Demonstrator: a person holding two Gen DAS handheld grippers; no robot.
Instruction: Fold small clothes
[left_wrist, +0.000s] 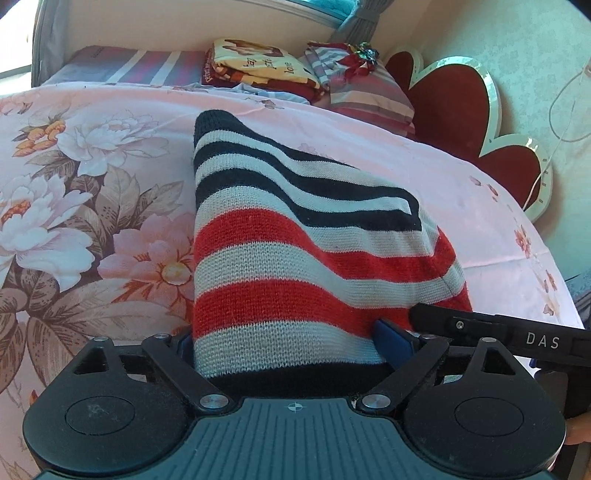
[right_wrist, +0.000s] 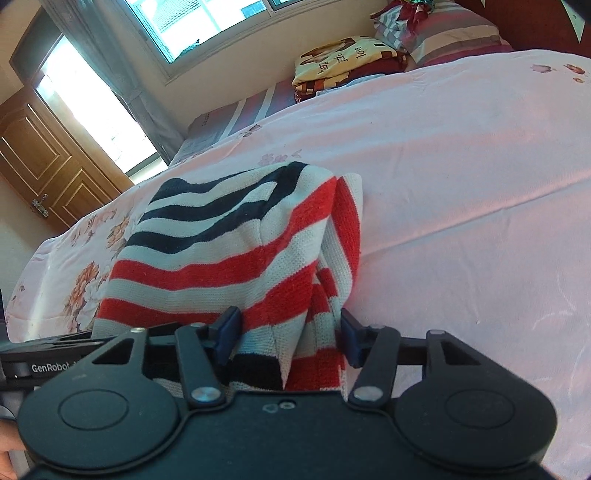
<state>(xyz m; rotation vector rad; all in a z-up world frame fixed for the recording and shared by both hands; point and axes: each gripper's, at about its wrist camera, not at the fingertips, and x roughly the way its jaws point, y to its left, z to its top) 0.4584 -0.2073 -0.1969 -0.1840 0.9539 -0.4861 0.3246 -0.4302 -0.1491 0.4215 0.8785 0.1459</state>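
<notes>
The striped knit garment (left_wrist: 295, 251), banded in navy, white and red, lay folded on the pink floral bedspread (left_wrist: 92, 184), its near edge reaching in between the fingers of both grippers. The left gripper (left_wrist: 291, 343) stood spread wide around that edge; whether its blue pads pressed the knit I could not tell. The right gripper (right_wrist: 288, 332) had its blue pads against a bunched fold of the garment, grasping it. Beyond the garment, toward the headboard (left_wrist: 461, 110), sat a folded printed blanket (left_wrist: 258, 62) beside a striped pillow (left_wrist: 369, 96).
</notes>
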